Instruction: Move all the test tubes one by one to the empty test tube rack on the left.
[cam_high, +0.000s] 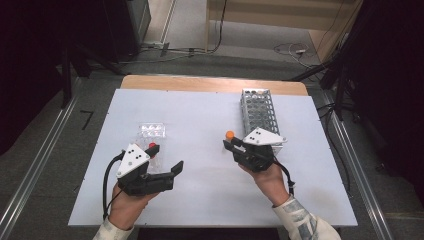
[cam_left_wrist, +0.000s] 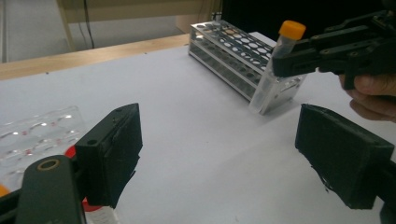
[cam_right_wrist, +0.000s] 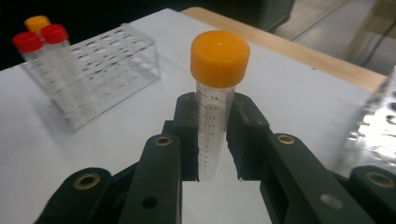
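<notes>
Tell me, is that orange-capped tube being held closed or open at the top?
Closed. The orange-capped tube has its cap sitting square on top, and the right tool clamps the tube's clear body just below the cap.

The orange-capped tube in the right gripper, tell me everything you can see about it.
The orange-capped tube is a clear plastic tube printed with graduation marks and numbers, closed by a ribbed orange screw cap and looking empty. It stands roughly upright, clamped just below the cap between the black pads of the right gripper. It hangs above the white table, touching nothing else, just short of the metal rack.
</notes>
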